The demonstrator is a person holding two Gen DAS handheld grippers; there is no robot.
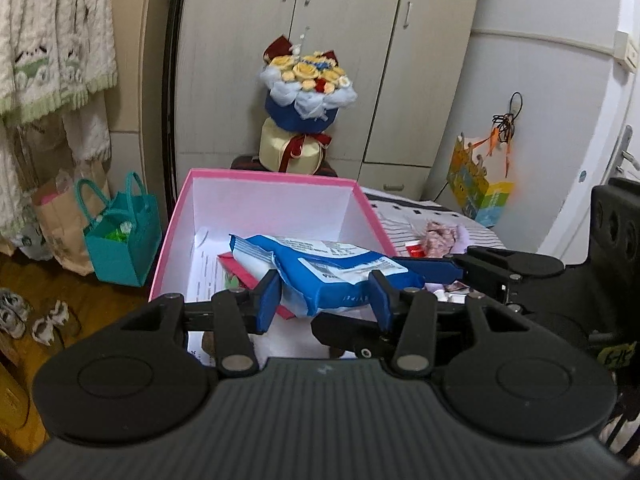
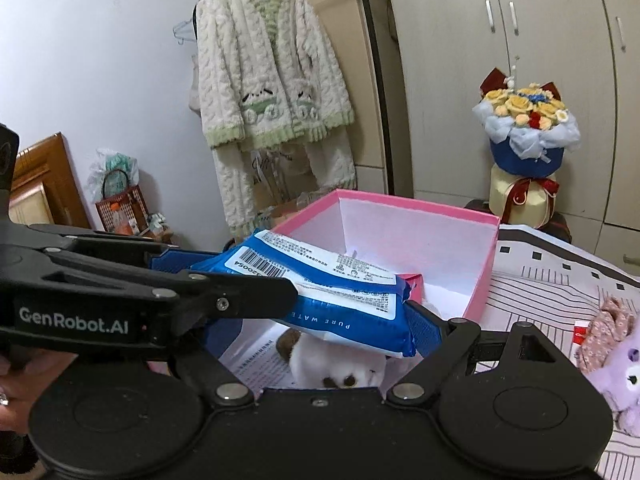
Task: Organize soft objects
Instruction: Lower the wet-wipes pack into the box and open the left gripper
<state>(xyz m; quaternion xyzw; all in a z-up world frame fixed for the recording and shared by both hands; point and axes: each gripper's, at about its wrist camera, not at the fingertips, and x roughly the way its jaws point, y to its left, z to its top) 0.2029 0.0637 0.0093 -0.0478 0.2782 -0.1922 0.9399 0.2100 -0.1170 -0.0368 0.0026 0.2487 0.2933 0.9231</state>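
Note:
A blue and white wet-wipes pack (image 1: 320, 264) hangs over an open pink box (image 1: 170, 240), held from two sides. My left gripper (image 1: 324, 300) is shut on the pack's near end, its blue pads pressing both sides. My right gripper (image 2: 302, 296) grips the pack (image 2: 320, 280) lengthwise with jaws wide; its right finger (image 2: 424, 330) touches the pack's end, and the other is hidden behind the left gripper. In the pink box (image 2: 480, 280) lie a white plush toy (image 2: 340, 372), printed paper (image 1: 204, 272) and a red packet (image 1: 240, 274). A purple plush (image 2: 624, 372) and a floral fabric piece (image 2: 608, 328) lie on the striped bedding.
A flower bouquet (image 1: 308, 80) stands behind the box before grey wardrobe doors (image 1: 340, 40). A teal bag (image 1: 120, 240) and a paper bag (image 1: 60, 220) sit on the wooden floor at left. Fleece pyjamas (image 2: 272, 72) hang by the wall. A white door (image 1: 560, 120) is at right.

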